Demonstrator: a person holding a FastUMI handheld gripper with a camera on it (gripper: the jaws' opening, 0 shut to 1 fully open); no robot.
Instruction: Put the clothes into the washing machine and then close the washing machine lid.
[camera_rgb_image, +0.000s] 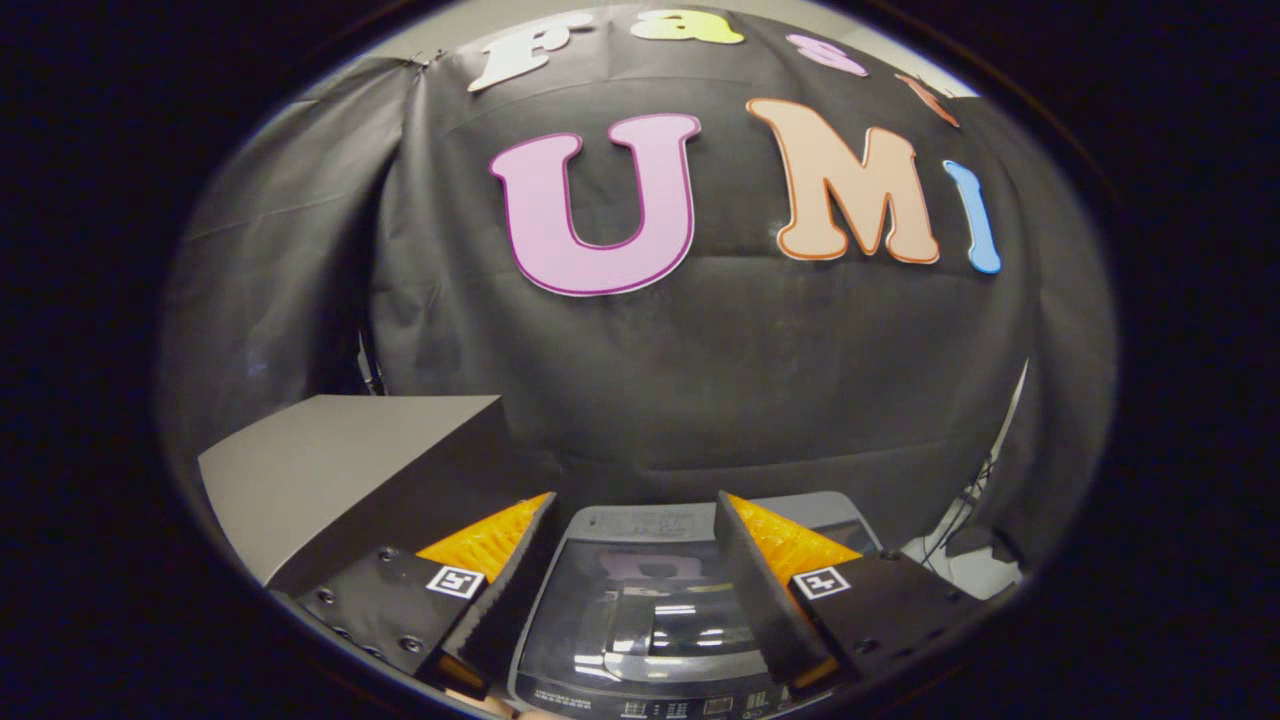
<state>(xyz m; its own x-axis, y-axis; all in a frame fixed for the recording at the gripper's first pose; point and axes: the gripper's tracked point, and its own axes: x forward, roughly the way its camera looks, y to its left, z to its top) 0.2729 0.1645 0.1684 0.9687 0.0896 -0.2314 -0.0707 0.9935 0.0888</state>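
Black cloth hangs as the booth's back wall (700, 380), creased and draped, and I take the washing machine (640, 620) standing just in front of it as my landmark for everything else. I see the machine from above and slightly behind its front edge: a small grey top-loader with a dark, glossy lid (640, 600) that lies flat and closed over the tub, throwing back reflections of the ceiling lights. A strip of buttons and print runs along the machine's near edge, too small for me to make out. Behind the lid, the machine's grey rear deck meets the cloth.

My gripper (635, 520) hovers over the machine with its fingers (510, 580) spread well apart, one to either side of the lid, and nothing between them but the lid's glass below. I cannot tell whether either finger touches the machine's top.

To the left of the machine, beyond the left finger, stands a grey box (330, 470) with a flat top and a darker side face. To the right of the machine, some dark cables (960, 520) trail down over a pale floor.
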